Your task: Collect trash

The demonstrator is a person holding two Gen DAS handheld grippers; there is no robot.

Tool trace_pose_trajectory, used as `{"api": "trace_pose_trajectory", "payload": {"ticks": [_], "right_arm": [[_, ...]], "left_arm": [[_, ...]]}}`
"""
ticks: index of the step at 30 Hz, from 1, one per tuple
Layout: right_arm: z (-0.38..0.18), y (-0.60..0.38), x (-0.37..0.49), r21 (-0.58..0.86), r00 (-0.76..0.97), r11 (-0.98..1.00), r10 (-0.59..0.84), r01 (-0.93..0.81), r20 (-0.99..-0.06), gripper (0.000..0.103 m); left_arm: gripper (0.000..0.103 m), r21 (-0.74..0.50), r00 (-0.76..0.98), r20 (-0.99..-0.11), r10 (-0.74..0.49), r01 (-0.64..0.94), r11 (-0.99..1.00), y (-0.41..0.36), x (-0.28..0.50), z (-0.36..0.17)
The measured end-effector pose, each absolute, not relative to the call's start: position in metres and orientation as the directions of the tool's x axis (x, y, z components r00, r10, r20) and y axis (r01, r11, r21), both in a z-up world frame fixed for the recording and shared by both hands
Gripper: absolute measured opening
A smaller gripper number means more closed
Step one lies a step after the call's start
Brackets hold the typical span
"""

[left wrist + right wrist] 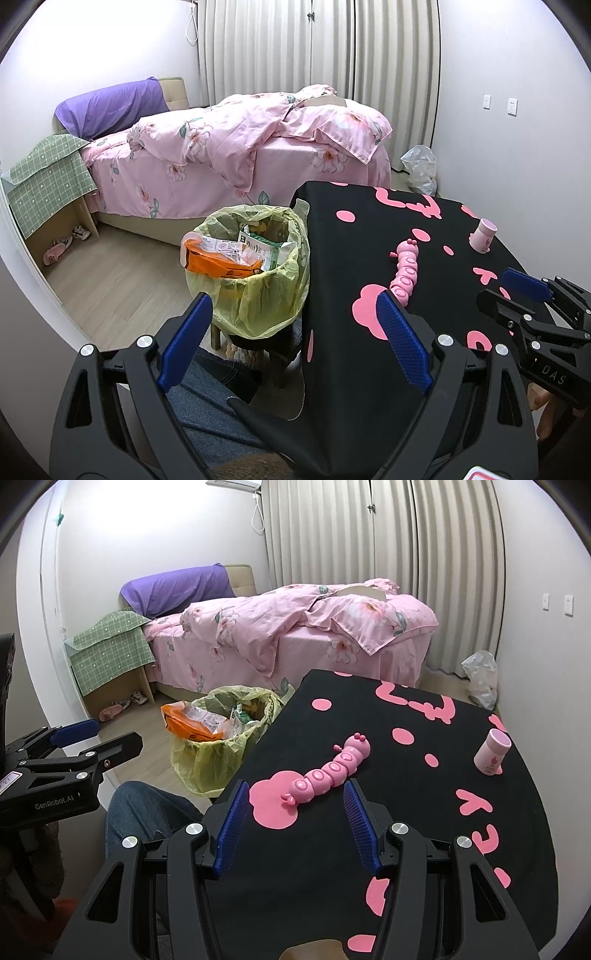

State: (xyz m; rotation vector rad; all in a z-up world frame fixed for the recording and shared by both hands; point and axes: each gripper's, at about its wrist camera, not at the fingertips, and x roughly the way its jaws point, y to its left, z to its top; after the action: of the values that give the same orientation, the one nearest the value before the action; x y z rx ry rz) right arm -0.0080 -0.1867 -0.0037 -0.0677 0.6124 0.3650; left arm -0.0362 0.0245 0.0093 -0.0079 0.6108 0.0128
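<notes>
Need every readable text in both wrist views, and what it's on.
"GenRobot.AI": on the body of the left gripper, seen from the right wrist view.
"DAS": on the body of the right gripper, seen from the left wrist view.
Packaging in the trash bin: print too small to read.
Purple pillow: faint line of text, unreadable.
White label on the left gripper's body, at the frame edge: handwriting, illegible.
</notes>
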Motion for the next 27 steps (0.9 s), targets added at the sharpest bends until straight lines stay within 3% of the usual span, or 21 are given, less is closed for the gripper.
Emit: {"api": "trace_pose_trajectory", "payload": {"ticks": [27], "right_arm": [[0.002, -0.200, -0.017, 0.050, 0.784, 0.948, 0.290, -0.315, -0.549, 0.051]], "left_arm": [[0.086, -0.004, 0.819, -0.572, -0.030, 0.034, 0.999, 0.023, -0.038, 0.015]]}}
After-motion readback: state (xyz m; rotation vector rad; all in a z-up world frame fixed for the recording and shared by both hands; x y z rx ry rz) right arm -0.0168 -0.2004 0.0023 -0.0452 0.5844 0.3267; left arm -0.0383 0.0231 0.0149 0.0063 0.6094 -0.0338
